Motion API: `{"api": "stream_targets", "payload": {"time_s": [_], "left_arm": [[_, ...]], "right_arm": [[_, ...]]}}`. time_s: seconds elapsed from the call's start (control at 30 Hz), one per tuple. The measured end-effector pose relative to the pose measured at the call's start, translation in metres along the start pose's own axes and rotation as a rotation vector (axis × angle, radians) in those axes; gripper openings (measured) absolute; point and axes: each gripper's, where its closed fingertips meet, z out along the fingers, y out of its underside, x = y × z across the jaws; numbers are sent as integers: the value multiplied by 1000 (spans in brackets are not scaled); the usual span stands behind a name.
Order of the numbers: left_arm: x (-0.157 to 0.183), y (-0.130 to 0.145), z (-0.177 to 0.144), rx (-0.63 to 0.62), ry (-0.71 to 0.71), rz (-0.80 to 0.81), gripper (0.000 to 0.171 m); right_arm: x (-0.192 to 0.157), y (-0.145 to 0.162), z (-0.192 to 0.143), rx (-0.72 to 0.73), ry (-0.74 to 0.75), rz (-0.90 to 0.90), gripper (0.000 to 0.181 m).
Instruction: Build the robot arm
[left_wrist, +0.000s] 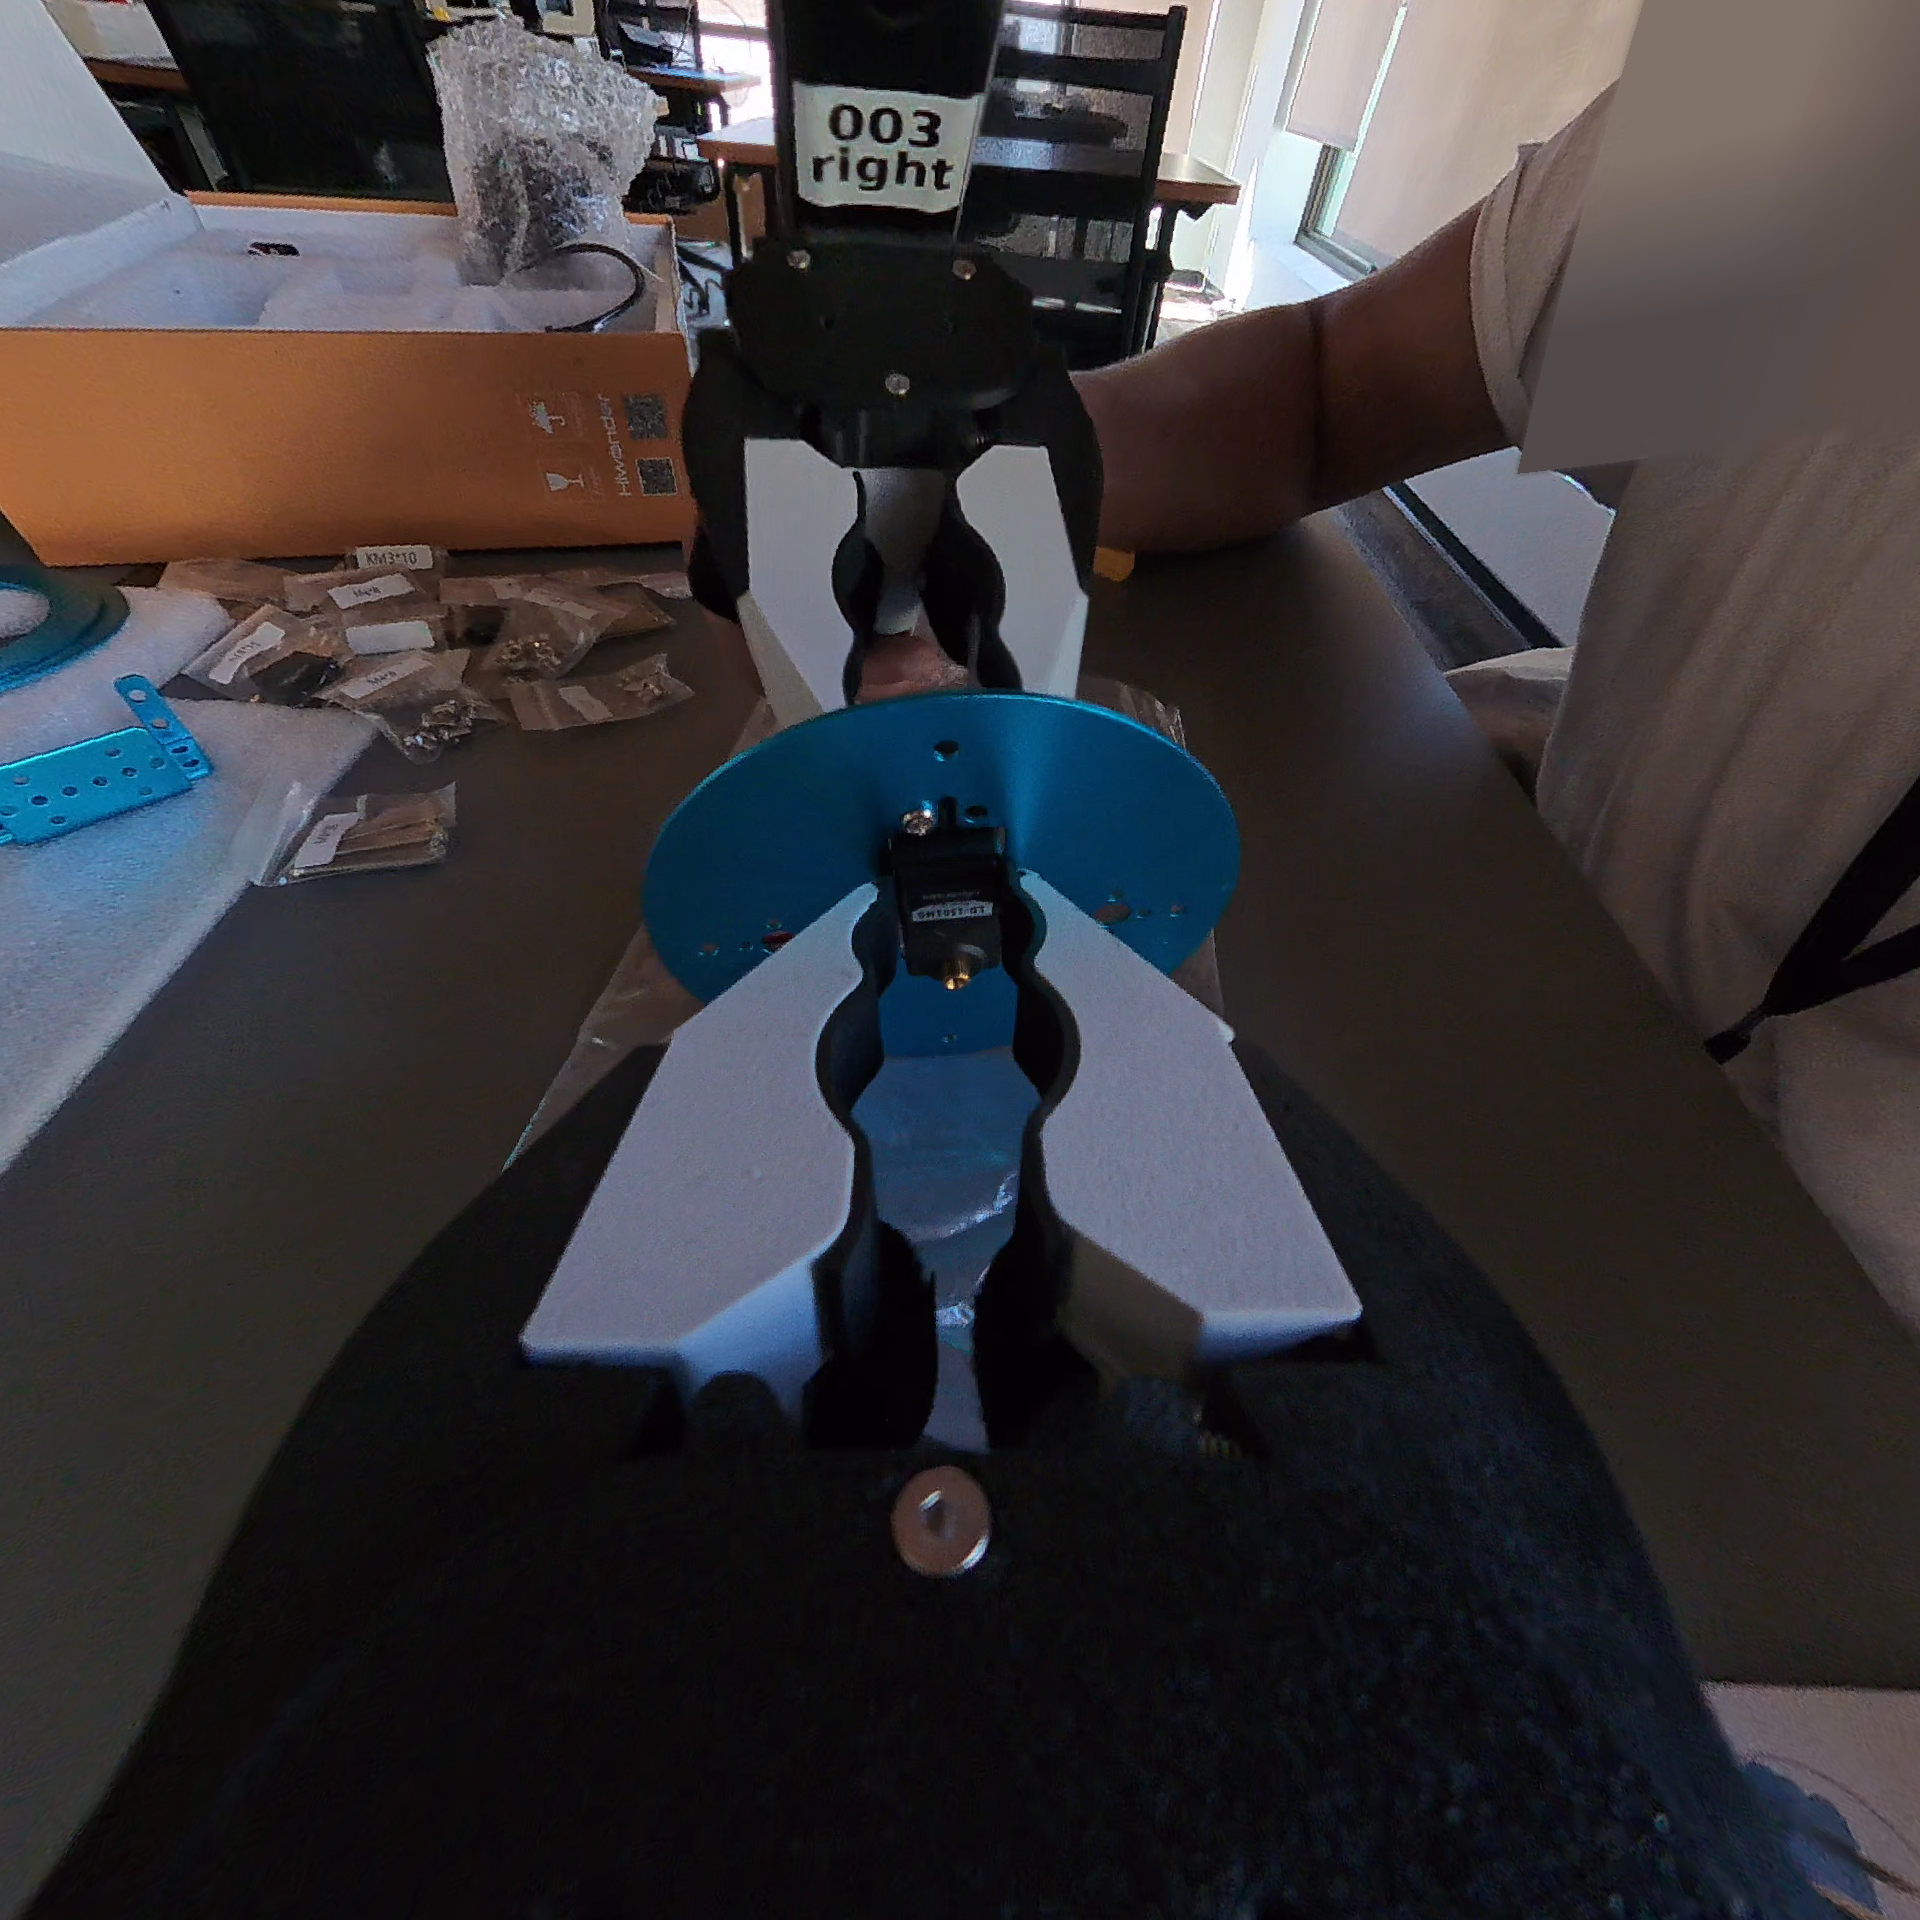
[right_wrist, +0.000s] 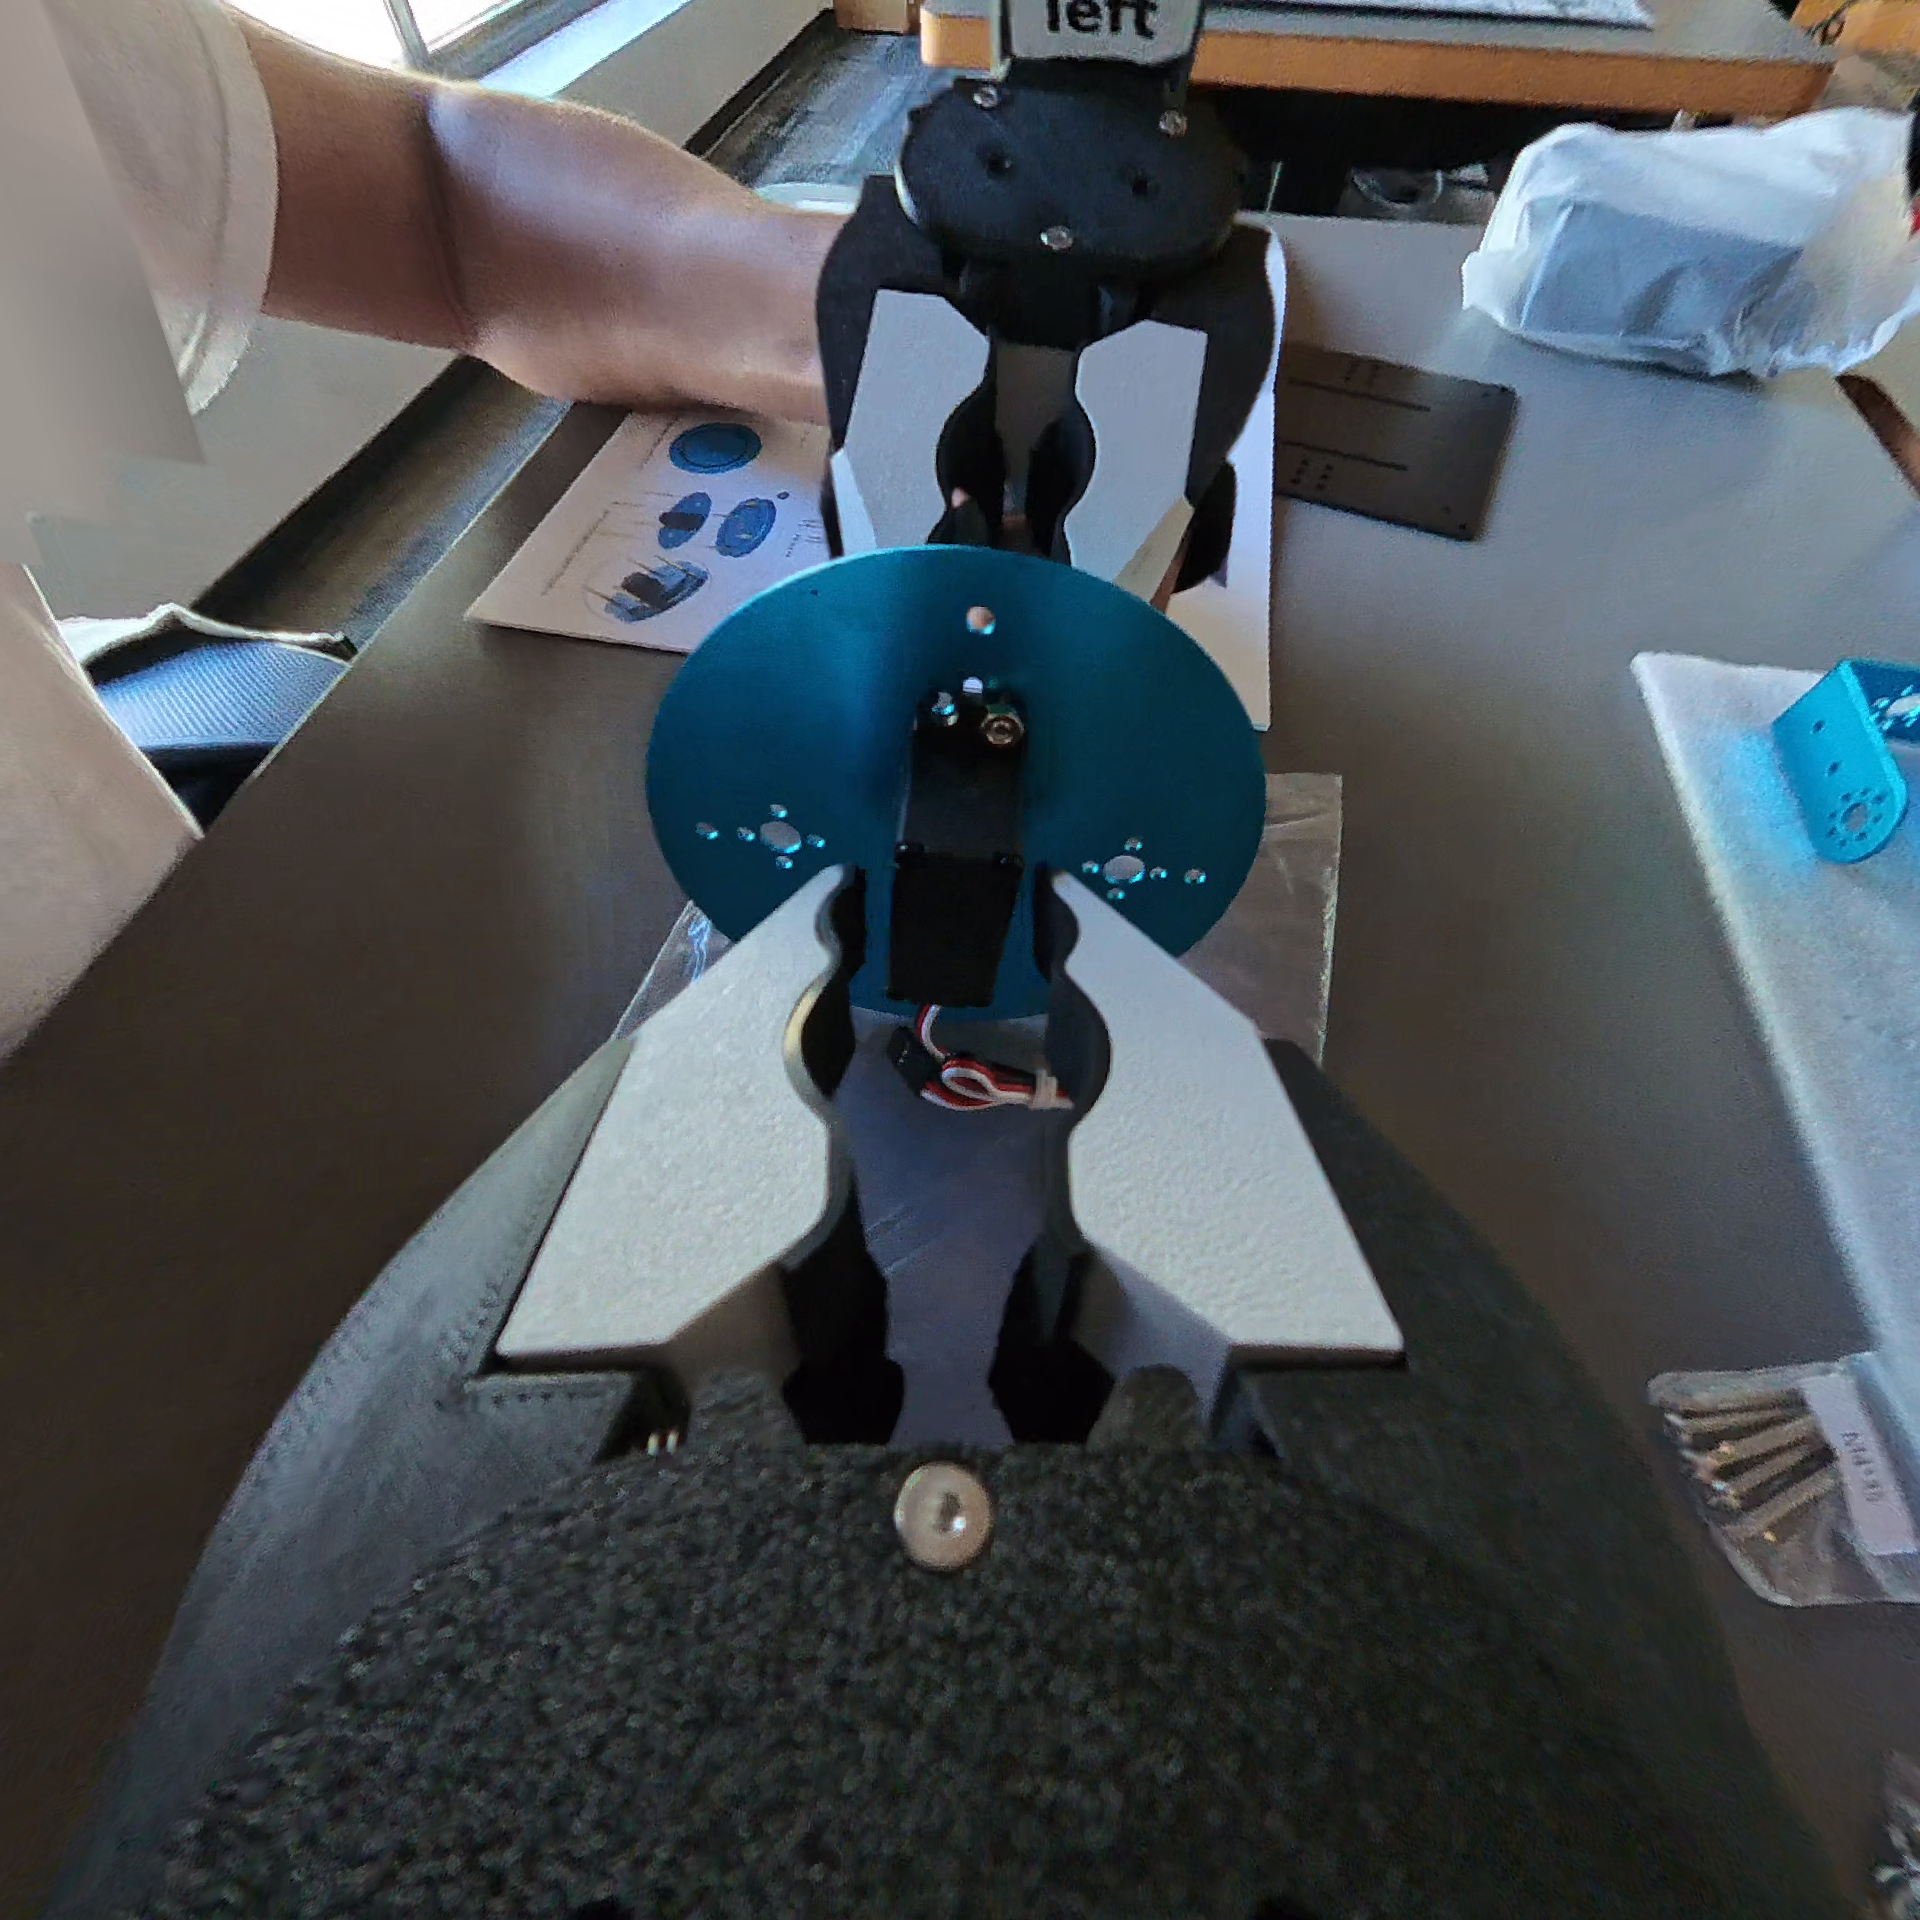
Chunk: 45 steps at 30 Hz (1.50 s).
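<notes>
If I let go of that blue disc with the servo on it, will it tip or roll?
Probably tips: the blue disc stands on edge, upright, on a thin rim. The black servo bolted to one face likely loads it off-centre. It looks like stiff metal, and being round, may roll on the smooth table.

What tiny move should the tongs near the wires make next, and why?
Probably squeeze the right tongs gently onto the black servo. Their tips sit on either side of it, the blue disc stands on edge, and I cannot tell if the grip is firm.
</notes>
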Motion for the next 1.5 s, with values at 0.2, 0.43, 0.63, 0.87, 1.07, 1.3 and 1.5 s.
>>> {"api": "stream_targets", "payload": {"time_s": [0.2,0.43,0.63,0.87,1.07,1.3,1.5], "left_arm": [[1,1,-3,6,-5,-6,19],[2,0,1,6,0,0,19],[3,0,2,4,3,0,19],[3,0,1,7,7,-1,19],[4,0,2,7,8,3,19],[4,0,2,5,8,4,19],[4,0,2,1,6,9,19]], "right_arm": [[-11,-27,-12,77,57,-276,63],[-16,-32,-4,52,117,-445,56],[-18,-22,1,26,85,-428,58],[-17,-20,-2,41,77,-415,55],[-13,-5,3,-20,70,-391,57],[-22,-25,-5,43,61,-417,57],[-12,-11,-1,-16,80,-398,61]]}}
